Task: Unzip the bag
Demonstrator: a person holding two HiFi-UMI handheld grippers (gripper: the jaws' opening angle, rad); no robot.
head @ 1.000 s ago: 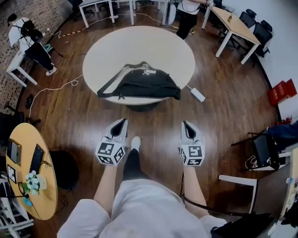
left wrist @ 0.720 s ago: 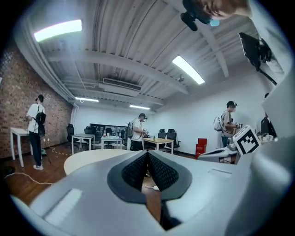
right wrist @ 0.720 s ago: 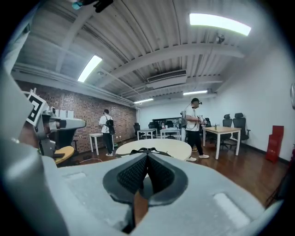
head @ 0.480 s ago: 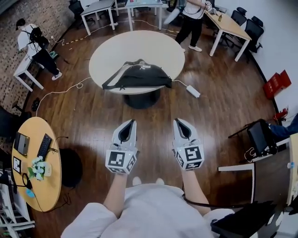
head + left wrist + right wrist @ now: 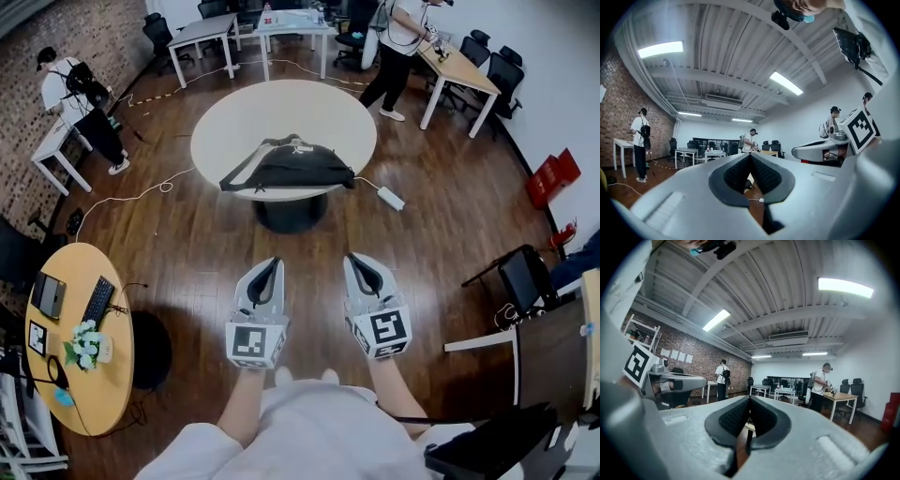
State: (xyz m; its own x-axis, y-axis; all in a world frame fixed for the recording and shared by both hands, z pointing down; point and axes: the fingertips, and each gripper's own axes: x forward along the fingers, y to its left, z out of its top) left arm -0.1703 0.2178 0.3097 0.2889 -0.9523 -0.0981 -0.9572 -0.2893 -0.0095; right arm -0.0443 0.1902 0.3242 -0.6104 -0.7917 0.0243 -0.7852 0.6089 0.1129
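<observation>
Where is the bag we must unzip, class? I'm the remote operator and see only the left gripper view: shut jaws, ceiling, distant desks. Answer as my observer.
Observer: The head view shows the black bag lying at the near edge of the round table.
Operator: Am I close to it?
Observer: No. The left gripper hangs over the wooden floor, short of the table and apart from the bag.
Operator: Is the other gripper carrying anything?
Observer: No. The right gripper view shows the right gripper shut, with nothing between its pads.
</observation>
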